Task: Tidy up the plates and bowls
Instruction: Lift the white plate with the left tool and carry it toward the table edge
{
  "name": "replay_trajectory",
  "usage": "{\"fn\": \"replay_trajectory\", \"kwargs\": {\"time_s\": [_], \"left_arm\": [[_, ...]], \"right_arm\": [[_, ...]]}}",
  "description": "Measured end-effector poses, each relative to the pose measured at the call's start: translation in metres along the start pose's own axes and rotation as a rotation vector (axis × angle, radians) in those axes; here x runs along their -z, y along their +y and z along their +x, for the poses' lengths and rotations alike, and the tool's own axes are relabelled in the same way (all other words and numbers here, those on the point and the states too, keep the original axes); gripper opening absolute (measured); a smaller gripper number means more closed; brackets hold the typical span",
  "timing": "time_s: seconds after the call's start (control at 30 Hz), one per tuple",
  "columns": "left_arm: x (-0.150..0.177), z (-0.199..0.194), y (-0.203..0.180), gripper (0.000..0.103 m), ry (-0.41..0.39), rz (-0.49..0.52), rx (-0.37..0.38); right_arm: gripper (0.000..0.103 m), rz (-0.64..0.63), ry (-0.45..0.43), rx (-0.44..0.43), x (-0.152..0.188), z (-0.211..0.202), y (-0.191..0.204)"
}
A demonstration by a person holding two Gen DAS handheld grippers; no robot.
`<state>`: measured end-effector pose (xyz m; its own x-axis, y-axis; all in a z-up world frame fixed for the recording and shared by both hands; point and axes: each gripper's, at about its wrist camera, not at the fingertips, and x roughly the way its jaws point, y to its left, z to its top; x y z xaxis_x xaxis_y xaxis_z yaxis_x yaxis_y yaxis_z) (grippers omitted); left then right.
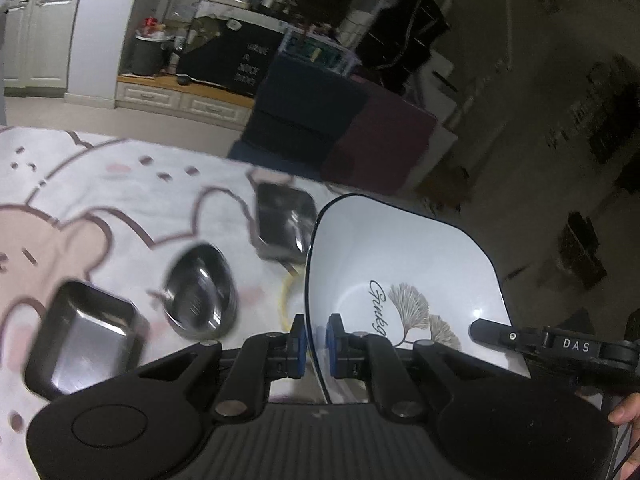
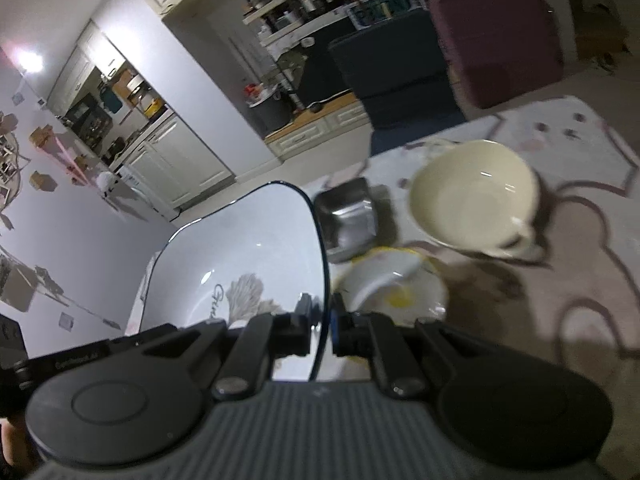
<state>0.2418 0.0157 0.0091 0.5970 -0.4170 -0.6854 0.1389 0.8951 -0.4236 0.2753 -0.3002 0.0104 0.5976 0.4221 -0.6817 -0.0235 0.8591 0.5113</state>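
Left wrist view: square steel tray (image 1: pixel 86 332), round steel bowl (image 1: pixel 200 292), second square steel tray (image 1: pixel 285 220) seen left to right on cartoon-print cloth (image 1: pixel 60 184). White square plate with dark rim and ginkgo print (image 1: pixel 400 256) held off cloth, left edge clamped by left gripper (image 1: pixel 316 340).

Right wrist view: same plate's right edge (image 2: pixel 248 256) pinched by right gripper (image 2: pixel 326 320). Beyond: white plate with yellow rim (image 2: pixel 396 280), cream handled bowl (image 2: pixel 472 196), toward cloth's far edge.

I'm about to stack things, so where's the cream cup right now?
In the right wrist view the cream cup sits on the patterned cloth, upper right, beside a square steel dish and behind the yellow-rimmed plate.
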Motion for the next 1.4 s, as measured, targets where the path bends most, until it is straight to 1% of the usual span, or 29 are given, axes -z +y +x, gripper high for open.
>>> {"fn": "replay_trajectory", "kwargs": {"time_s": [0.17, 0.3, 0.43, 0.53, 0.63, 0.7, 0.87, 1.0, 1.17, 1.4], "left_arm": [[0.044, 0.021, -0.016, 0.011, 0.036, -0.002, 0.012], [0.077, 0.037, -0.019, 0.01, 0.068, -0.011, 0.011], [0.105, 0.051, -0.014, 0.01, 0.106, -0.026, -0.004], [0.12, 0.059, -0.001, 0.01, 0.133, -0.054, -0.008], [0.129, 0.062, 0.013, 0.011, 0.142, -0.067, -0.014], [0.134, 0.063, 0.024, 0.01, 0.148, -0.078, -0.02], [0.137, 0.056, 0.051, 0.01, 0.14, -0.097, -0.04], [0.136, 0.047, 0.069, 0.01, 0.125, -0.104, -0.059], [0.134, 0.041, 0.088, 0.01, 0.115, -0.114, -0.091], [0.131, 0.033, 0.118, 0.011, 0.123, -0.143, -0.139]], "right_arm": [[0.011, 0.022, 0.009, 0.024, 0.023, -0.022, -0.042], [0.011, 0.041, 0.033, 0.041, 0.044, -0.02, -0.068], [0.012, 0.061, 0.068, 0.054, 0.067, -0.007, -0.092], [0.012, 0.06, 0.11, 0.069, 0.077, 0.008, -0.101], [0.012, 0.041, 0.146, 0.082, 0.09, 0.022, -0.103], [0.012, 0.035, 0.168, 0.085, 0.091, 0.034, -0.106], [0.012, 0.019, 0.208, 0.079, 0.108, 0.058, -0.091], [0.012, 0.007, 0.214, 0.063, 0.123, 0.068, -0.076], [0.013, 0.019, 0.213, 0.042, 0.13, 0.084, -0.061], [0.013, -0.02, 0.238, 0.031, 0.14, 0.104, -0.034]]}}
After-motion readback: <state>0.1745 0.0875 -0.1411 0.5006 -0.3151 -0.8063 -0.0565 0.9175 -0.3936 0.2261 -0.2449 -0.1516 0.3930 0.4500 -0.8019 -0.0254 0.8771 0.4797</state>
